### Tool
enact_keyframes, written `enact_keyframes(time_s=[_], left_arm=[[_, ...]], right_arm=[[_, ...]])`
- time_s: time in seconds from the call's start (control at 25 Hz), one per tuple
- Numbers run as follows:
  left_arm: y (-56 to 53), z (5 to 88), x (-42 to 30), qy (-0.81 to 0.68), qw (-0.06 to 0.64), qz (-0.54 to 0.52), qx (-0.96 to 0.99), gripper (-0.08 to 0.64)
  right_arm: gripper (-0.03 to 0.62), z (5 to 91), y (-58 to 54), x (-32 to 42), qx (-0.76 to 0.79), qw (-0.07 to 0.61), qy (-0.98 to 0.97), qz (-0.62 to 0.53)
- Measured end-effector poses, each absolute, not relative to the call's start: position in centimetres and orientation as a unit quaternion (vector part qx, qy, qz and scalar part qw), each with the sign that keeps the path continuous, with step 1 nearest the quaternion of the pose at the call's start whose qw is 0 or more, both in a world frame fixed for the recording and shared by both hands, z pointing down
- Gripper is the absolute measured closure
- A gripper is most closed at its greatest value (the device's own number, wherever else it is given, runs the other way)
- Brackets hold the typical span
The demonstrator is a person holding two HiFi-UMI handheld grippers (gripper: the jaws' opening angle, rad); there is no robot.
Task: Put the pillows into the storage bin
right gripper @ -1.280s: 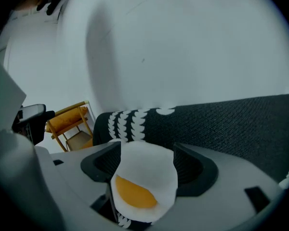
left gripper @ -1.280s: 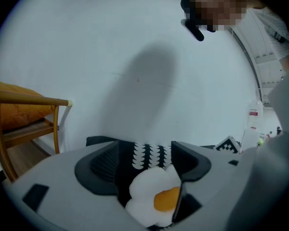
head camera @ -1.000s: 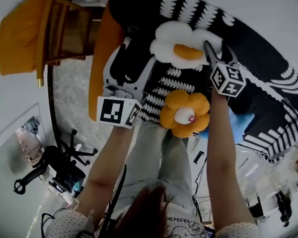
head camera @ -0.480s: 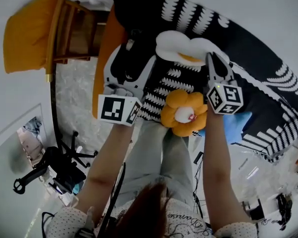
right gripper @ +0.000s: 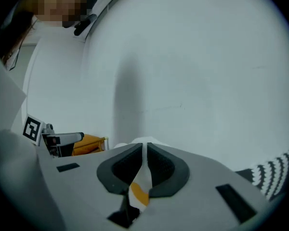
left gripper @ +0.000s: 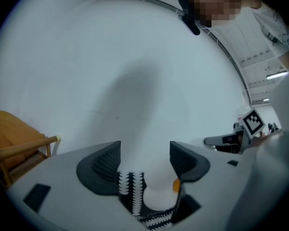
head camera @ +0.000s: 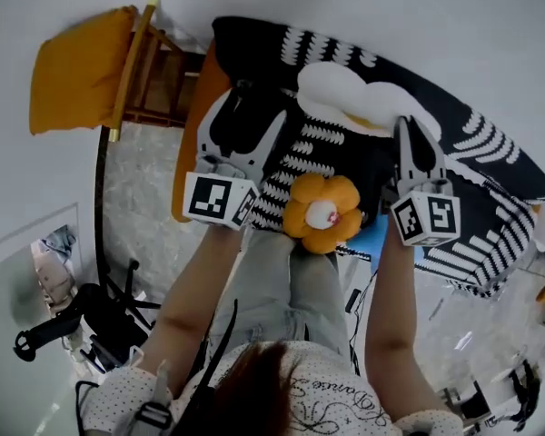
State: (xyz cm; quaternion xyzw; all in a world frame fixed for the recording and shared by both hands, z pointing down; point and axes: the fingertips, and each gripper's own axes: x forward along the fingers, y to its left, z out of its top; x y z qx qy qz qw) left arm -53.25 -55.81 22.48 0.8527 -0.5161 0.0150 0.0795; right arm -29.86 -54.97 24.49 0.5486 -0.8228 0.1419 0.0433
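A white flower pillow (head camera: 359, 94) with an orange middle lies tilted over a large black fabric with white patterns (head camera: 300, 148). My right gripper (head camera: 407, 127) is shut on that pillow's right edge; in the right gripper view a thin fold of the white and orange pillow (right gripper: 140, 186) is pinched in the right gripper (right gripper: 144, 150). An orange flower pillow (head camera: 320, 212) rests at the fabric's near edge, between my arms. My left gripper (head camera: 250, 107) stands wide over the fabric, left of the white pillow, closing a little. Seen from the left gripper (left gripper: 144, 158), the white pillow (left gripper: 156, 196) shows low in the gap, untouched.
A wooden chair (head camera: 150, 71) with an orange cushion (head camera: 77, 75) stands at the far left. An orange edge (head camera: 193, 139) borders the fabric on the left. Black wheeled gear (head camera: 100, 312) sits on the floor at lower left. A blue thing (head camera: 379, 236) shows under my right arm.
My right gripper shut on the white pillow's edge and drew back toward me. The pillow now stands tilted and looks flatter. My left gripper has hardly moved.
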Motion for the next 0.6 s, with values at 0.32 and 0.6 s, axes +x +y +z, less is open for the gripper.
enact_keyframes(time_s=[0.32, 0.6], left_arm=[[-52.7, 14.3, -50.6, -0.507, 0.039, 0.001, 0.861, 0.264], [-49.6, 8.8, -49.7, -0.517, 0.022, -0.029, 0.855, 0.371]], right_arm=[[0.551, 13.0, -49.7, -27.2, 0.549, -0.005, -0.832, 0.086], [0.551, 7.7, -47.2, -26.1, 0.546, -0.029, -0.834, 0.067]])
